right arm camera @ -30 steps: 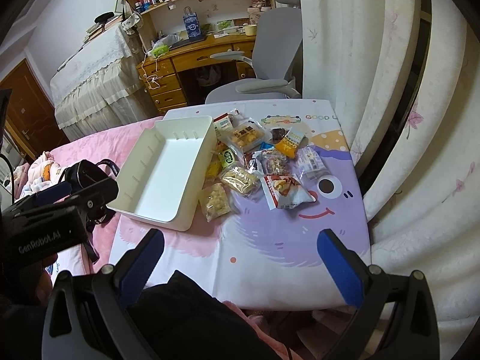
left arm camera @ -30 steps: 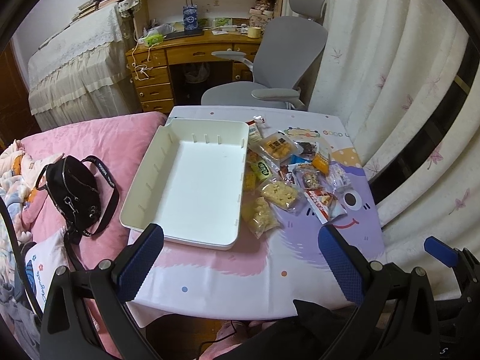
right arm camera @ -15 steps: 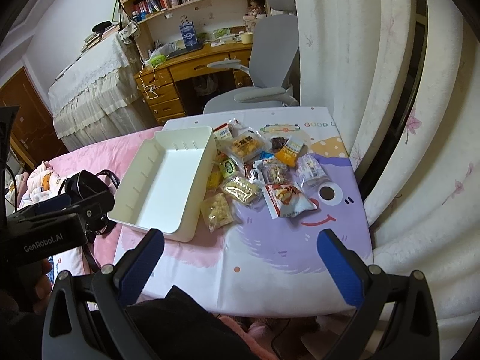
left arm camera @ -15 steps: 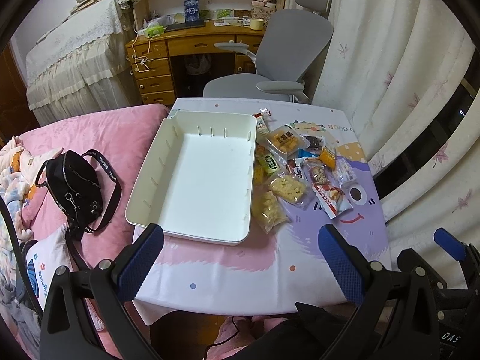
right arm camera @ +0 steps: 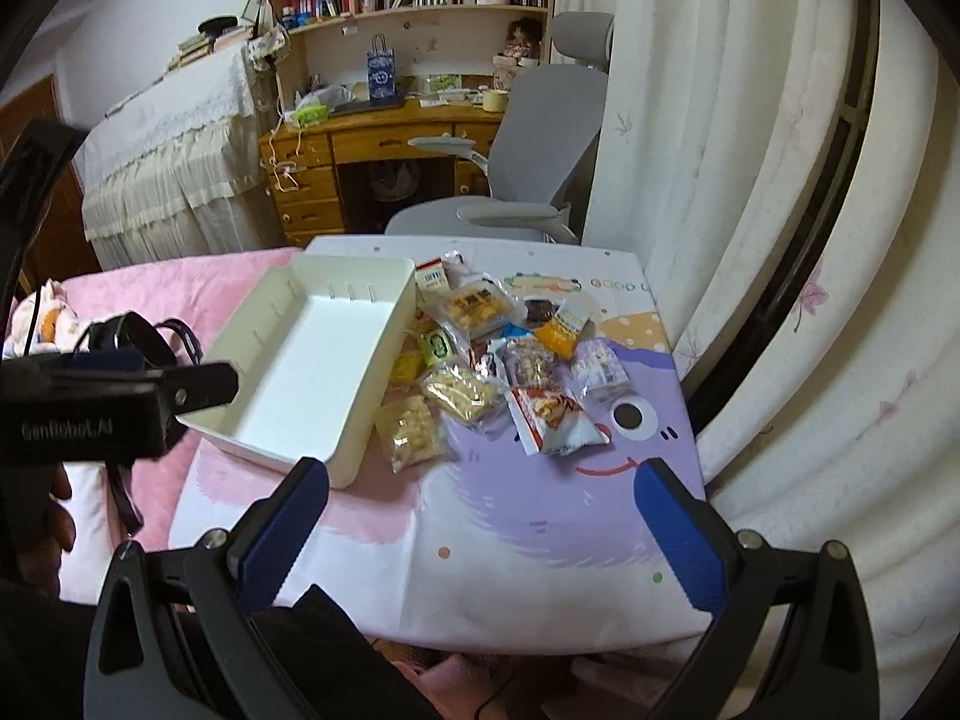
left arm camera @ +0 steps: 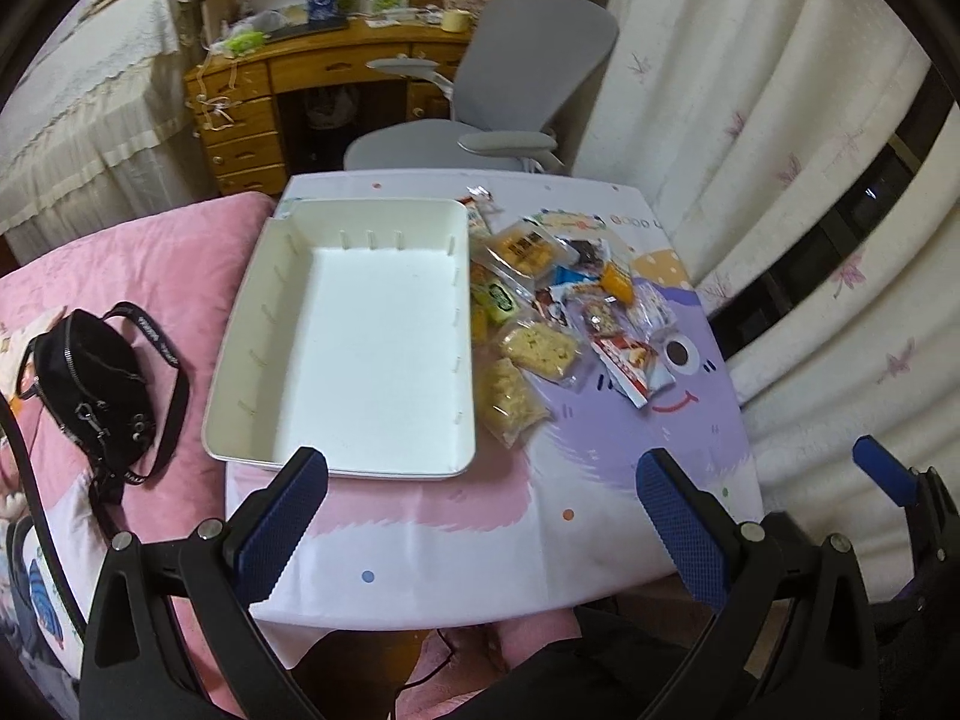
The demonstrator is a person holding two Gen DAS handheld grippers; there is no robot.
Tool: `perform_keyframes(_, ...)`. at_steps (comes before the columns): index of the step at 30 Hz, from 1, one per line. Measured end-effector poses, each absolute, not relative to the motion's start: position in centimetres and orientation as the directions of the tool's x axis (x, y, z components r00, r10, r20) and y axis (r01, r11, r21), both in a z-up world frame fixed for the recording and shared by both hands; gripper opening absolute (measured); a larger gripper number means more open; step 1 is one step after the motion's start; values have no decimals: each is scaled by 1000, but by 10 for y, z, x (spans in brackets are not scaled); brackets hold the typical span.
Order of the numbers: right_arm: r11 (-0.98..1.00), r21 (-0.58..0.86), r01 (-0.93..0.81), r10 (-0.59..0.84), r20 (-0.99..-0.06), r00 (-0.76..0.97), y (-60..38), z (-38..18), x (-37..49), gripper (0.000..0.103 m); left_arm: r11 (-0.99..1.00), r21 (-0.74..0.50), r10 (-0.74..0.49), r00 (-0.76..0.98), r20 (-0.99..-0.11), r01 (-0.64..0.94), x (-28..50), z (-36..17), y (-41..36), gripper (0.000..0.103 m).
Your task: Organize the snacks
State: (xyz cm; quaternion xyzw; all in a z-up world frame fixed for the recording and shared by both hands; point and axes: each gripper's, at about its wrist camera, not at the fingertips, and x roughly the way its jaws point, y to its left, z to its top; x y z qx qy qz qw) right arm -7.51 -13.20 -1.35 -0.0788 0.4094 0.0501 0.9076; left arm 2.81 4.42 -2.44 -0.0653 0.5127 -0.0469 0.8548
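Nothing sorted yet by the look of it; we judge we're at the approach step, before the first pick.

Left to right:
- black bag (left arm camera: 90, 384) on the pink bedding (left arm camera: 150, 264), off the table, not our concern.
- left gripper (left arm camera: 480, 516): jaws spread wide, nothing between them, hanging over the near table edge, lined up roughly on the near rim of the bin.
- white bin (left arm camera: 354, 336): sits on the left part of the table (left arm camera: 540, 516), inside bare, slotted walls, no dividers fitted.
- snack packs: all in a loose pile just right of the bin, some touching its right wall. Nearest us is the clear bag of pale yellow pieces (left arm camera: 510, 402), beside it a clear pack of crackers (left arm camera: 540, 348), then a red-and-white packet (left arm camera: 630, 360), an orange sachet (left arm camera: 618, 282), a green-label pack (left arm camera: 498, 300). Several overlap; exact count unclear.
- right gripper (right arm camera: 480, 522): also wide open and empty, over the near half of the table, short of the pile.

Next move, our call: take the right gripper forward and down onto the closest pack, pinch the film at an edge, lift, and carry it left over the bin wall. Packs are thin and slippery, so grab a seam, not the flat face. Watch for dragging neighbours along with it.
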Motion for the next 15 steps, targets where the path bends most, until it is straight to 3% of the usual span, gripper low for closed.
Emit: perform_keyframes(15,988,-113,-109,-22,-786,617,-157,-42,-61,102,985,-164,-174,373,-911,59,63,-53,24,101)
